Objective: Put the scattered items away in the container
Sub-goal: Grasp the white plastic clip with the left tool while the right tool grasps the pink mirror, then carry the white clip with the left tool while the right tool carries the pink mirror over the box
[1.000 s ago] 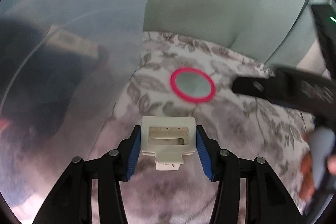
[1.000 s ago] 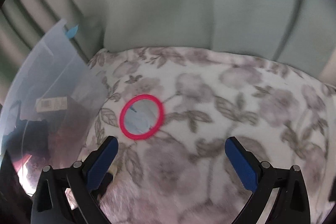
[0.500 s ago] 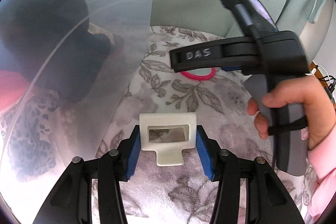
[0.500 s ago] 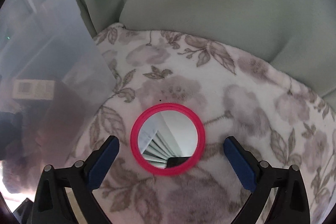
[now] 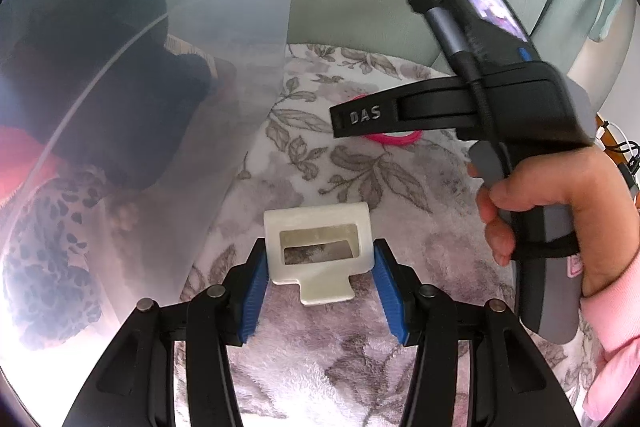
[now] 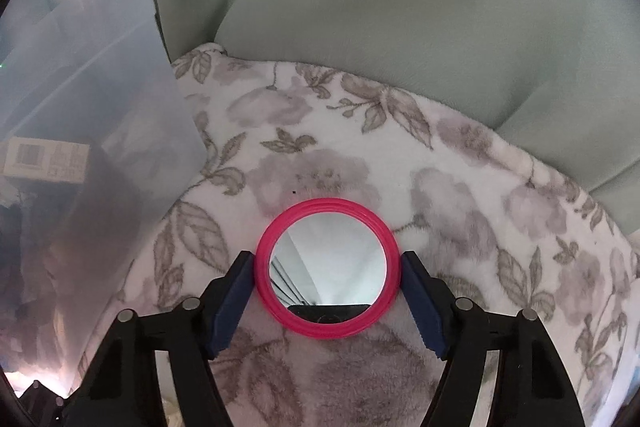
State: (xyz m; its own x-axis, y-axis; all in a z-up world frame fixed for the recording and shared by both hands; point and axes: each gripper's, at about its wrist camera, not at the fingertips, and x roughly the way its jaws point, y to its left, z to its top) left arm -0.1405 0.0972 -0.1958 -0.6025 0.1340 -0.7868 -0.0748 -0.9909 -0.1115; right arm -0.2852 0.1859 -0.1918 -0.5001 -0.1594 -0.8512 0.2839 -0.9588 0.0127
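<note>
Two things gripped on the flowery blanket [image 6: 460, 163]

The white clip [image 5: 318, 247] is held tight by the left gripper [image 5: 320, 279]. The right gripper [image 6: 327, 285] is being closed around the pink mirror [image 6: 327, 269]; the clear bin [image 6: 80, 87] wall is close at nine o'clock, open blanket at three.

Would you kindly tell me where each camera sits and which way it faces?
Left wrist: on the left gripper, angled down at floral blanket; jaws clamp a cream plastic clip; person's right hand shows.
Right wrist: on the right gripper, angled down; jaws closing around a pink-rimmed round mirror.
Shared: mirror, blanket, translucent plastic bin.
</note>
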